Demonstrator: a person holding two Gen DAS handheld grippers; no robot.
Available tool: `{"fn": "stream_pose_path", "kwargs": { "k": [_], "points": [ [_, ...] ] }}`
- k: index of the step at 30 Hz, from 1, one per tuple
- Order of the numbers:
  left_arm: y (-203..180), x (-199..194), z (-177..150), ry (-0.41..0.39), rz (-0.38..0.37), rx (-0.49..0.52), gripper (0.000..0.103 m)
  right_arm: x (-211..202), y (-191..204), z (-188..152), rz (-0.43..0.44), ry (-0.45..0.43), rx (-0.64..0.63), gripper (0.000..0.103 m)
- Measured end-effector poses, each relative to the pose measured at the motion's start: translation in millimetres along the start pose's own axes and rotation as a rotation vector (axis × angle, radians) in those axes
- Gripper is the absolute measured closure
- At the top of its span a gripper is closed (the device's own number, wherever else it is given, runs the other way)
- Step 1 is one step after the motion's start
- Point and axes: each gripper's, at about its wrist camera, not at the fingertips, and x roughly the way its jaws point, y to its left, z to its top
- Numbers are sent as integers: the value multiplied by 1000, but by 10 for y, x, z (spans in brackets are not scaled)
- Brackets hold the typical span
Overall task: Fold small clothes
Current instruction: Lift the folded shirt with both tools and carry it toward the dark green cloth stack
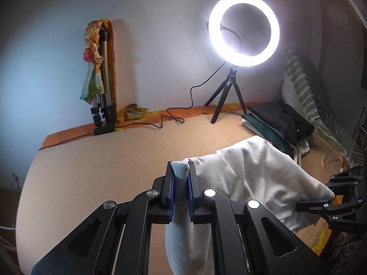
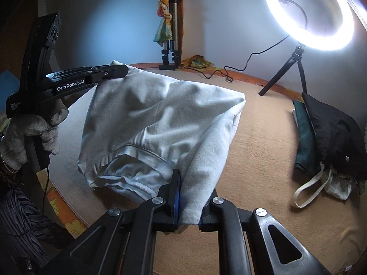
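Note:
A pair of small off-white shorts [image 2: 160,119] hangs stretched in the air between both grippers, above the tan blanket on the bed. My left gripper [image 1: 181,171] is shut on one corner of the shorts; it also shows in the right wrist view [image 2: 119,70] at the upper left, held by a gloved hand. My right gripper [image 2: 190,183] is shut on the other corner near the elastic waistband [image 2: 140,149]; it shows in the left wrist view [image 1: 307,204] at the right edge. The shorts [image 1: 252,174] sag between them.
A lit ring light on a tripod [image 1: 243,34] stands at the back of the bed, its cable [image 1: 179,112] trailing across. A stack of folded dark clothes [image 1: 277,119] lies at the right. A folded tripod with a scarf [image 1: 101,80] leans on the wall. The tan blanket [image 1: 103,160] covers the bed.

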Motion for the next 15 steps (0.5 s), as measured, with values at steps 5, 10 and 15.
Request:
{"fn": "stream_pose_path", "kwargs": {
  "k": [5, 10, 15],
  "points": [
    [-231, 111, 151, -17, -36, 10, 95, -198, -166, -16, -32, -16, 7, 94],
    [-568, 229, 350, -43, -78, 39, 95, -435, -444, -42, -82, -42, 20, 94],
    [-910, 356, 544, -65, -123, 70, 95, -632, -753, -75, -147, -55, 31, 94]
  ]
}}
